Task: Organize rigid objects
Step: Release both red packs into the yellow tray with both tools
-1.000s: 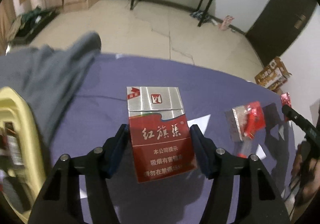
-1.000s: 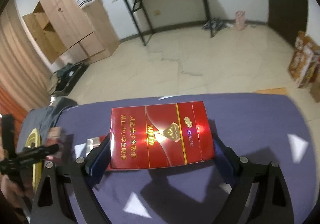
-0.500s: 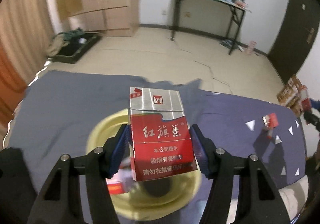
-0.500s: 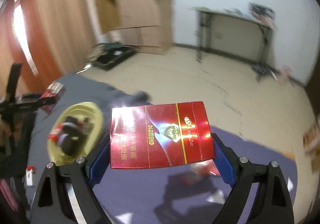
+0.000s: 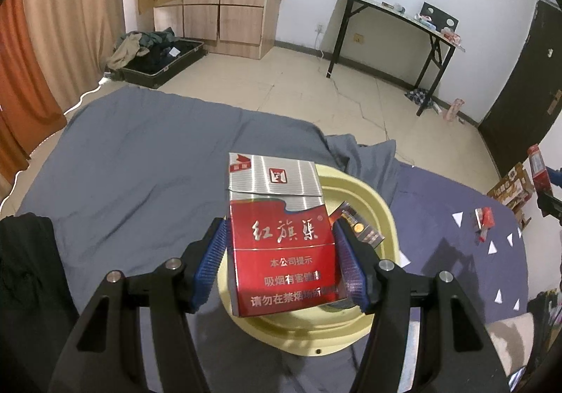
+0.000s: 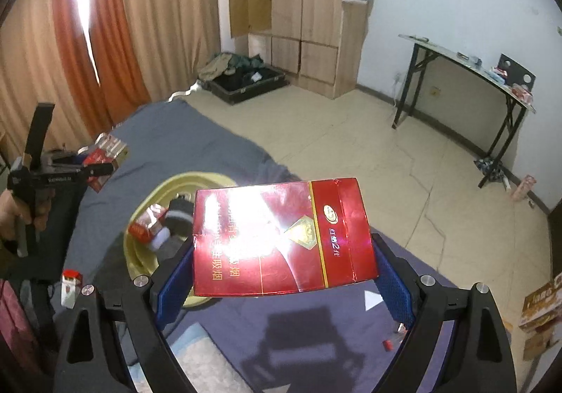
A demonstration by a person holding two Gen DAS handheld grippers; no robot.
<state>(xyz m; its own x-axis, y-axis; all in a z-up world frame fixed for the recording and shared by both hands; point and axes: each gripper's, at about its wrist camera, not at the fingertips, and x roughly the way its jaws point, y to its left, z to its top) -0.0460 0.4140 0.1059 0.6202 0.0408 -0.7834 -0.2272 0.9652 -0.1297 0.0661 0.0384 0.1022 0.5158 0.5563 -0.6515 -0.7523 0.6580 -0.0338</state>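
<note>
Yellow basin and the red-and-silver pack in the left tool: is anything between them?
Left wrist view: no, only air. The pack hangs above the yellow basin.

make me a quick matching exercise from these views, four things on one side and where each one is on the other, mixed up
Things:
1. silver and red pack
2. dark red Diamond pack
3. yellow basin
4. open suitcase

Places:
A. on the floor by the wooden wardrobe
B. between the fingers of the left gripper
C. on the grey bedcover, with packs inside
D. between the fingers of the right gripper

Pairs: 1-B, 2-D, 3-C, 4-A
</note>
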